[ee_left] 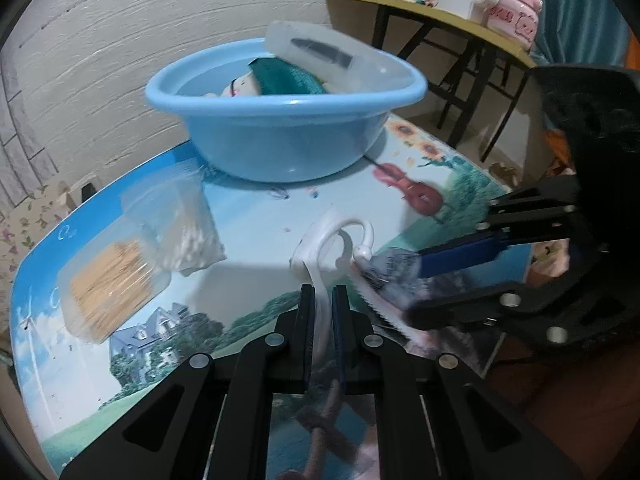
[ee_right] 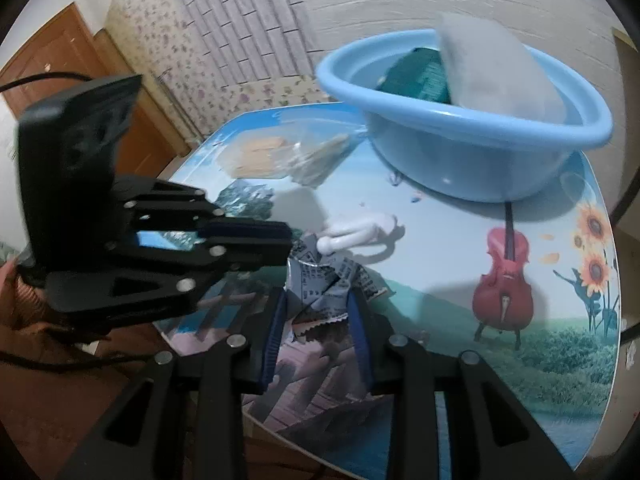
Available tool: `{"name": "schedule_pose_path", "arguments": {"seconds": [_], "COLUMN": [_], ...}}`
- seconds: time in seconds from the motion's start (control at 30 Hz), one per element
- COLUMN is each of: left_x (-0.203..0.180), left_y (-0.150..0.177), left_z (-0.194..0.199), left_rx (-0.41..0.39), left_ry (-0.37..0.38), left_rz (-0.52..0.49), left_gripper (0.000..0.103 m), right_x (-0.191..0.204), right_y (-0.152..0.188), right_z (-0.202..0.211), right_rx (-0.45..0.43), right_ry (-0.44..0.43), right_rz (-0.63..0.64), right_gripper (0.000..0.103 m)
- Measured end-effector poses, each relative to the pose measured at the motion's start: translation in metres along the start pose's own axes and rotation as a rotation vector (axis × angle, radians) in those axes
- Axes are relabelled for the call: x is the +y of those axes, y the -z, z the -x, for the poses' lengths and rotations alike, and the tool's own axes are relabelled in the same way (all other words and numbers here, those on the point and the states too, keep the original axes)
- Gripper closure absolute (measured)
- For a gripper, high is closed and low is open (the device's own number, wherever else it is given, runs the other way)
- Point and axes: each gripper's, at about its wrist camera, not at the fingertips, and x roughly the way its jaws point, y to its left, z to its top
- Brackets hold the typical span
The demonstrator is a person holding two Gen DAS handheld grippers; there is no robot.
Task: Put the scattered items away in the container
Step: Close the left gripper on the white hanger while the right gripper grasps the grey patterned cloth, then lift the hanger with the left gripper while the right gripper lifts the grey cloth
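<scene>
Right now you are pinching the white plastic hook (ee_left: 320,256) with your left gripper (ee_left: 323,304): its jaws are drawn in tight on the hook's flat stem, and the curved end is sticking out ahead over the printed tabletop (ee_left: 248,216). That piece looks rigid, light and smooth, so it is likely to swivel in the pads; holding it on the flat stem, as you are doing, seems the safer place, rather than on the rounded loop.

Your right gripper (ee_right: 318,312) is sitting narrow around the crumpled printed sachet (ee_right: 328,284), with its pads on either side of the crinkled foil near the table's front edge. That packet looks thin, soft and slippery, and it is probably going to fold rather than resist, so taking it across the bunched middle should be holding better than at a serrated edge.

Both items are lying well apart from the blue basin (ee_left: 280,120), which is already carrying a teal cloth (ee_left: 288,76) and a clear case (ee_left: 332,60).
</scene>
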Motion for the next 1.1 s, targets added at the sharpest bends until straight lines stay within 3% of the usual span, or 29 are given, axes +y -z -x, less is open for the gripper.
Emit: {"name": "schedule_pose_path", "arguments": {"seconds": [0.83, 0.87, 0.93, 1.0, 1.1], "left_x": [0.021, 0.021, 0.021, 0.02, 0.02], "left_y": [0.039, 0.038, 0.036, 0.033, 0.026], "left_z": [0.014, 0.015, 0.016, 0.017, 0.013], "left_rx": [0.047, 0.044, 0.027, 0.016, 0.01], "left_ry": [-0.021, -0.028, -0.056, -0.072, -0.082], "left_rz": [0.098, 0.098, 0.098, 0.092, 0.085], "left_gripper": [0.094, 0.088, 0.064, 0.029, 0.025], "right_x": [-0.034, -0.033, -0.033, -0.033, -0.035], "right_y": [0.008, 0.008, 0.008, 0.008, 0.01], "right_z": [0.019, 0.019, 0.019, 0.02, 0.017], "right_rx": [-0.051, -0.051, -0.05, -0.048, -0.043], "right_ry": [0.131, 0.133, 0.135, 0.139, 0.143], "right_rz": [-0.113, -0.11, -0.11, -0.108, -0.106], "right_gripper": [0.072, 0.072, 0.072, 0.072, 0.072]}}
